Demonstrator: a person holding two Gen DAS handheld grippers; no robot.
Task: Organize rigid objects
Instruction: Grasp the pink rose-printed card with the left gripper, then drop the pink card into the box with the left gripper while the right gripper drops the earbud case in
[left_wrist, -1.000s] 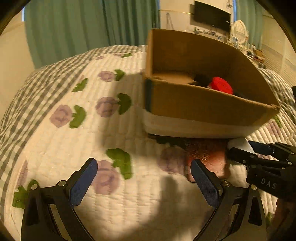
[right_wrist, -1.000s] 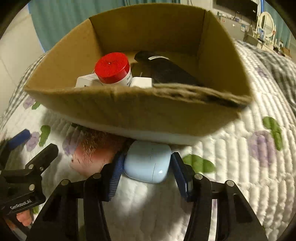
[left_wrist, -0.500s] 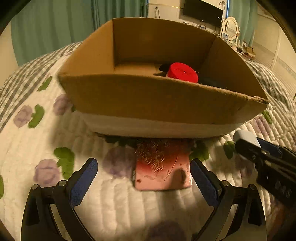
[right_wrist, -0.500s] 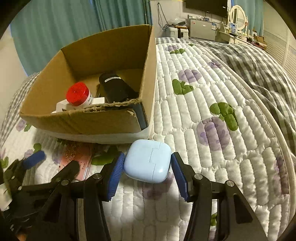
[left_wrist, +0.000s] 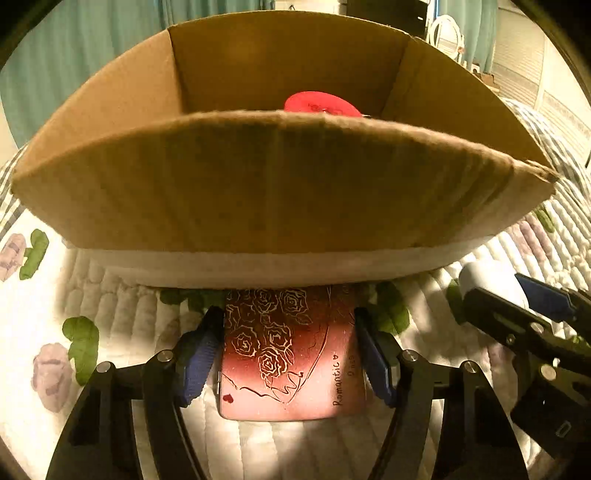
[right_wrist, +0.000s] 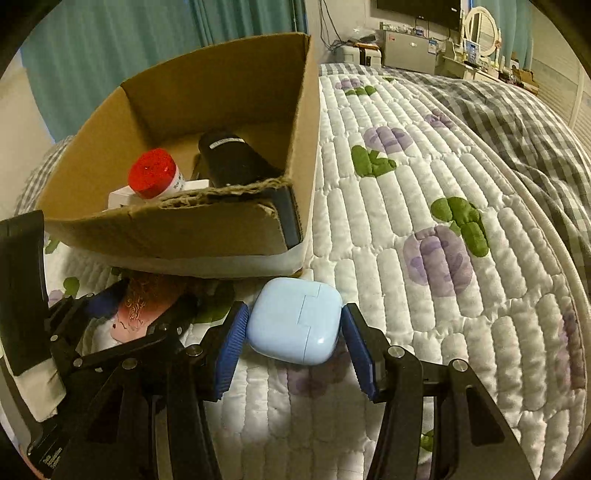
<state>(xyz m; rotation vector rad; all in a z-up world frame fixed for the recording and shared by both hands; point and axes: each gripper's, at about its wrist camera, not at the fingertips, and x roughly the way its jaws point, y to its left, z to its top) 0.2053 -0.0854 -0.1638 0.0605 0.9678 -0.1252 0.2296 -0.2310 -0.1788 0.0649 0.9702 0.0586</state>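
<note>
A quilted bed (right_wrist: 424, 206) with purple flowers carries everything. The left tongs (left_wrist: 291, 354) close on a flat pink rose-etched case (left_wrist: 291, 365) just before the cardboard box (left_wrist: 280, 184). The right tongs (right_wrist: 293, 343) pinch a smooth pale-blue earbud case (right_wrist: 293, 325). Inside the box sit a red-capped jar (right_wrist: 153, 177) and a black cylinder (right_wrist: 229, 158). Teal curtains (right_wrist: 110, 48) hang beyond.

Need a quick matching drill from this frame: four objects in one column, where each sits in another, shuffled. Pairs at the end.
Objects:
1. pink tin
2. blue case
3. red-capped bottle
4. box

Places:
A. inside the box
B. between the left gripper's pads
C. on the quilt, holding other items
D. between the right gripper's pads

Pairs: 1-B, 2-D, 3-A, 4-C
</note>
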